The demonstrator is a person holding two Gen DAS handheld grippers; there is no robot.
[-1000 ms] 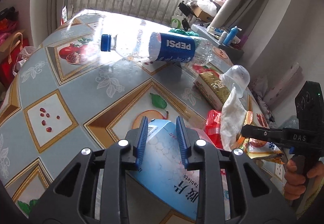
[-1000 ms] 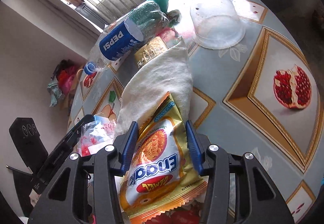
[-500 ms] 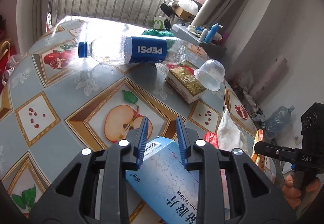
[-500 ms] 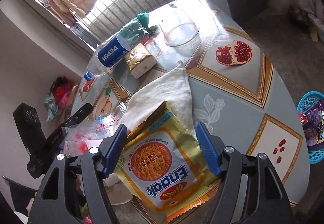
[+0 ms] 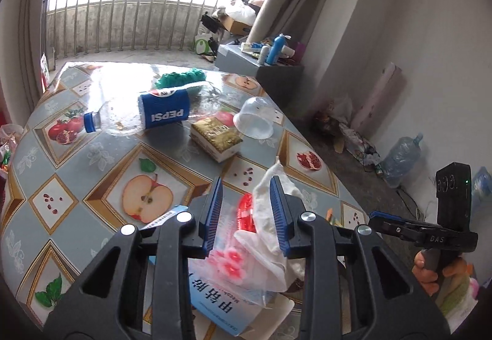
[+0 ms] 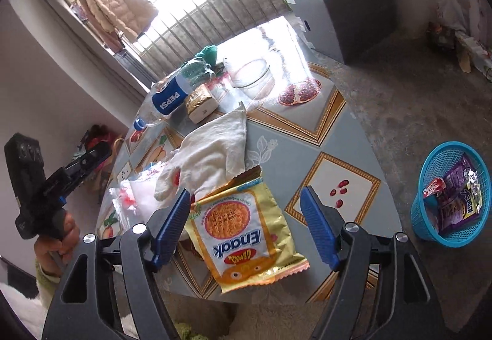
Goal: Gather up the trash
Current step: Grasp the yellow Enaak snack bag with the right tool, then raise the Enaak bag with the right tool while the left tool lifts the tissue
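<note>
My left gripper (image 5: 246, 214) is open above a clear plastic bag with red prints (image 5: 233, 260) and a white crumpled cloth (image 5: 270, 217), which lie on a blue tablet box (image 5: 221, 306). My right gripper (image 6: 246, 223) is open wide above a yellow Enaak snack packet (image 6: 243, 235) at the table's near edge. The white cloth (image 6: 212, 152) lies just beyond the packet. A Pepsi bottle (image 5: 153, 115), a gold-topped pack (image 5: 215, 140) and a clear plastic cup (image 5: 255, 121) lie farther back on the table.
The round table has a fruit-patterned cover (image 5: 92, 174). A blue basket (image 6: 452, 195) with wrappers stands on the floor to the right of the table. A green net bundle (image 5: 181, 78) lies at the table's far side. A grey cabinet (image 6: 335, 14) stands behind.
Both grippers have pulled back and risen from the table. My right gripper has opened wide off the snack packet. My left gripper has opened and shifted right, over the plastic bag and cloth.
</note>
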